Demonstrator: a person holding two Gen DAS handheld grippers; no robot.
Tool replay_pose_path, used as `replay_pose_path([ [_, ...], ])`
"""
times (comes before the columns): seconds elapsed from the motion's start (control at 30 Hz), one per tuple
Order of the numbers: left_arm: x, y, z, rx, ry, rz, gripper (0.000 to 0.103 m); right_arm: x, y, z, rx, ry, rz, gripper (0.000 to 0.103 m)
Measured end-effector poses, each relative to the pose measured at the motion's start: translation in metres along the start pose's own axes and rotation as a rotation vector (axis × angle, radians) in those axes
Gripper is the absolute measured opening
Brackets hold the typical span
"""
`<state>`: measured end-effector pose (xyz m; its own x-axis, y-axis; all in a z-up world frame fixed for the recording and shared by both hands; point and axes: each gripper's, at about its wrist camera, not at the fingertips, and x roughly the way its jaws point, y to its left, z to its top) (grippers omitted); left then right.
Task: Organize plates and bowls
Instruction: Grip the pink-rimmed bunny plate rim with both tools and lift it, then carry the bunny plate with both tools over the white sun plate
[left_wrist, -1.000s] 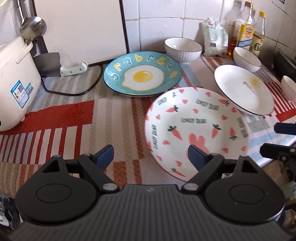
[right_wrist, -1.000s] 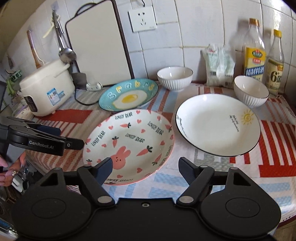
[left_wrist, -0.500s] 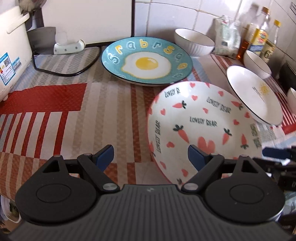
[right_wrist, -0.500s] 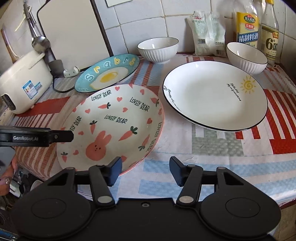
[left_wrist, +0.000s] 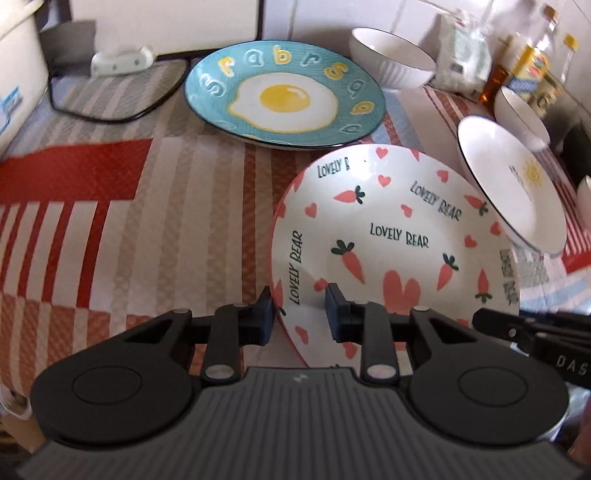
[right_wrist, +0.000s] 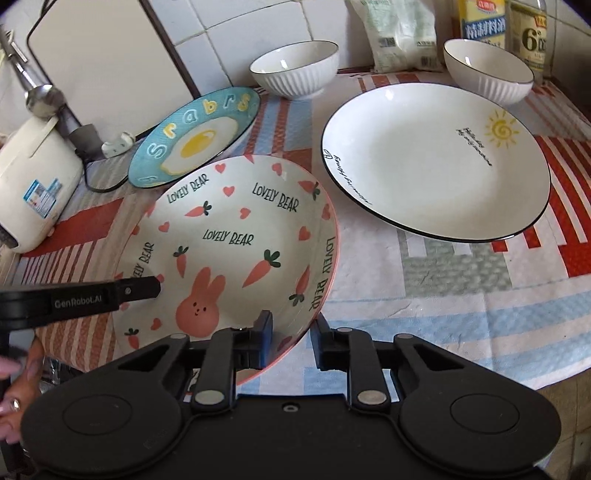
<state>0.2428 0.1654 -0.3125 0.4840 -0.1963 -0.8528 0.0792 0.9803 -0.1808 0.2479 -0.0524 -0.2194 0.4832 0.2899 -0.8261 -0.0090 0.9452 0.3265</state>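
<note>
Both grippers have dropped onto the carrot plate's near rim, jaws just closed.

On the striped cloth (right_wrist: 424, 295) from left: rice cooker (right_wrist: 33, 184), egg plate (left_wrist: 284, 96), carrot plate (left_wrist: 388, 240), sun plate (right_wrist: 436, 158). The left gripper (left_wrist: 299, 314) straddles the carrot plate's left rim, the right gripper (right_wrist: 291, 339) its right rim; both look clamped on that rim, one finger inside and one outside.

The white rice cooker (left_wrist: 14, 66) is cut by the left edge; the glass oil bottles (left_wrist: 535, 62) are blurred.
</note>
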Motion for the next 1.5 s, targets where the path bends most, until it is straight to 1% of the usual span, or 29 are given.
replay_pose_path([
  [0.07, 0.001, 0.001, -0.001, -0.008, -0.009, -0.005, 0.028, 0.003, -0.002, 0.0, 0.033, 0.0, 0.008, 0.025],
  [0.2, 0.002, -0.002, -0.003, 0.021, -0.039, 0.0, 0.032, 0.008, -0.006, 0.002, 0.099, 0.008, 0.017, 0.026],
  [0.27, 0.001, -0.003, -0.006, 0.021, -0.059, 0.002, 0.033, 0.007, -0.001, 0.002, 0.062, 0.009, 0.006, 0.028],
  [0.33, 0.0, -0.006, -0.006, 0.02, -0.051, 0.015, 0.033, 0.007, 0.002, 0.002, 0.037, 0.017, -0.004, 0.028],
  [0.4, -0.001, -0.009, -0.003, 0.033, -0.038, 0.033, 0.033, 0.007, 0.001, 0.005, 0.056, 0.034, -0.005, 0.028],
  [0.47, -0.006, -0.008, -0.004, 0.022, -0.059, 0.036, 0.032, 0.006, 0.002, 0.006, 0.06, 0.041, -0.01, 0.027],
  [0.5, -0.009, -0.006, -0.006, 0.01, -0.076, 0.038, 0.031, 0.005, 0.003, 0.007, 0.055, 0.042, -0.005, 0.027],
  [0.6, -0.018, -0.007, -0.003, -0.003, -0.088, 0.043, 0.031, -0.005, 0.003, 0.012, 0.034, 0.051, 0.042, 0.027],
  [0.67, -0.022, -0.013, -0.004, 0.025, -0.082, 0.047, 0.031, -0.011, 0.005, 0.013, 0.011, 0.046, 0.04, 0.027],
  [0.73, -0.025, -0.021, -0.006, 0.065, -0.069, 0.053, 0.031, -0.016, 0.004, 0.016, 0.021, 0.048, 0.044, 0.027],
  [0.83, -0.031, -0.026, -0.009, 0.07, -0.057, 0.031, 0.031, -0.02, 0.003, 0.019, 0.01, 0.05, 0.029, 0.027],
  [0.93, -0.037, -0.029, -0.012, 0.069, -0.049, 0.015, 0.031, -0.027, 0.0, 0.02, 0.011, 0.039, 0.035, 0.027],
  [1.03, -0.044, -0.032, -0.013, 0.072, -0.052, 0.006, 0.031, -0.035, 0.0, 0.02, -0.005, 0.028, 0.03, 0.027],
  [1.1, -0.049, -0.037, -0.013, 0.08, -0.047, 0.013, 0.03, -0.042, 0.001, 0.018, -0.024, 0.013, 0.029, 0.027],
  [1.13, -0.051, -0.036, -0.012, 0.061, -0.036, -0.007, 0.028, -0.047, 0.002, 0.018, -0.032, 0.003, 0.044, 0.004],
  [1.17, -0.055, -0.039, -0.013, 0.07, -0.054, -0.029, 0.026, -0.052, 0.005, 0.018, -0.051, -0.003, 0.095, 0.003],
  [1.2, -0.062, -0.048, -0.017, 0.152, -0.12, -0.008, 0.021, -0.058, 0.012, 0.018, -0.065, -0.009, 0.173, 0.002],
  [1.23, -0.066, -0.054, -0.019, 0.193, -0.168, 0.003, 0.02, -0.063, 0.023, 0.017, -0.087, -0.026, 0.188, 0.001],
  [1.27, -0.064, -0.051, -0.013, 0.128, -0.139, -0.027, 0.02, -0.062, 0.037, 0.016, -0.139, -0.042, 0.126, 0.002],
  [1.3, -0.055, -0.039, -0.005, -0.003, -0.085, -0.08, 0.014, -0.057, 0.044, 0.017, -0.145, -0.056, 0.133, 0.001],
  [1.33, -0.046, -0.027, -0.002, -0.118, -0.068, -0.082, 0.012, -0.045, 0.04, 0.019, -0.056, -0.043, 0.167, 0.001],
  [1.37, -0.037, -0.023, 0.0, -0.13, -0.07, -0.047, 0.012, -0.035, 0.036, 0.018, -0.015, -0.066, 0.164, 0.001],
  [1.4, -0.03, -0.022, -0.001, -0.1, -0.09, -0.001, 0.013, -0.023, 0.035, 0.016, -0.031, -0.09, 0.125, 0.002],
  [1.43, -0.025, -0.02, -0.003, -0.091, -0.103, 0.009, 0.013, -0.008, 0.035, 0.013, -0.064, -0.085, 0.044, 0.002],
  [1.47, -0.021, -0.015, -0.003, -0.086, -0.112, -0.002, 0.014, 0.003, 0.029, 0.011, -0.045, -0.062, 0.028, 0.002],
  [1.5, -0.018, -0.009, -0.002, -0.088, -0.104, -0.016, 0.015, 0.007, 0.024, 0.007, -0.025, -0.058, 0.018, 0.002],
])
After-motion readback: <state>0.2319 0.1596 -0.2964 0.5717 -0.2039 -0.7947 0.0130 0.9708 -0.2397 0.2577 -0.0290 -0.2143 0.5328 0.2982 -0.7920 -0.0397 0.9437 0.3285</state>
